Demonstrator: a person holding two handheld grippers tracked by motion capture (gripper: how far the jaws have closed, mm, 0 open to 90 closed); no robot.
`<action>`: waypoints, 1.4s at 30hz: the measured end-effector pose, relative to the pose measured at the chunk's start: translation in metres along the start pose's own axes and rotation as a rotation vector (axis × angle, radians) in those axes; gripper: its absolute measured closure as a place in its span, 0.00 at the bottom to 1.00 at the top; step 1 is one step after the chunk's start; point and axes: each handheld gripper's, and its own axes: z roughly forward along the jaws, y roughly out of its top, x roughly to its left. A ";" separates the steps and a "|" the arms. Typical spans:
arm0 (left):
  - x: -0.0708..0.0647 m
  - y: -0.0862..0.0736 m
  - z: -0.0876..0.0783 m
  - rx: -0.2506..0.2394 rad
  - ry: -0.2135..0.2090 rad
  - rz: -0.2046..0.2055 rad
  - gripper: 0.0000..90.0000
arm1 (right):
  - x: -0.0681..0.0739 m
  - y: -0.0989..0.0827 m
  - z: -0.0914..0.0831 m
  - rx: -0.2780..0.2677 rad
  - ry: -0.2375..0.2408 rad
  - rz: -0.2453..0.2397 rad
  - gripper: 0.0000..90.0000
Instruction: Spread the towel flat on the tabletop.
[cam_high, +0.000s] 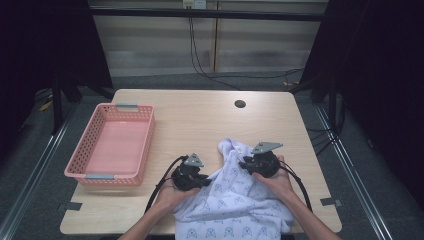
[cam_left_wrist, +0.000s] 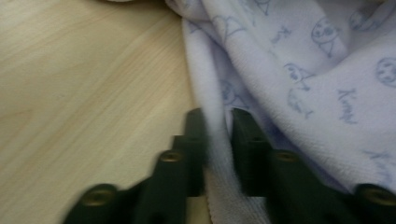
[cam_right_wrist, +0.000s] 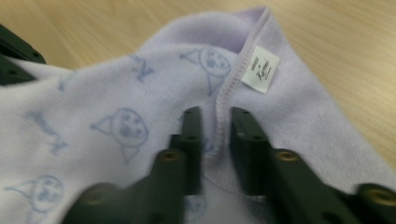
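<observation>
A pale lilac towel (cam_high: 235, 200) printed with small blue cat faces lies bunched at the table's near edge, partly hanging over it. My left gripper (cam_high: 206, 181) is at the towel's left side, and in the left gripper view its jaws (cam_left_wrist: 217, 126) are shut on a fold of the cloth (cam_left_wrist: 299, 70). My right gripper (cam_high: 243, 163) is at the towel's upper right. In the right gripper view the right gripper (cam_right_wrist: 216, 123) pinches the stitched hem just below a small white label (cam_right_wrist: 260, 69).
A pink plastic basket (cam_high: 149, 137) with nothing in it stands at the left of the wooden table (cam_high: 200, 120). A dark round hole (cam_high: 240, 104) sits near the far edge. Bare wood lies between basket and towel.
</observation>
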 end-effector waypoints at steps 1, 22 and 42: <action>0.002 0.000 -0.004 -0.023 -0.022 -0.022 0.96 | -0.002 0.002 -0.004 -0.022 0.019 0.016 0.93; -0.025 -0.051 -0.092 -0.076 -0.068 -0.033 0.88 | -0.052 -0.046 -0.117 -0.174 -0.071 0.186 1.00; 0.053 -0.003 -0.029 -0.130 0.120 -0.138 0.66 | -0.049 -0.056 -0.106 -0.145 -0.019 0.174 1.00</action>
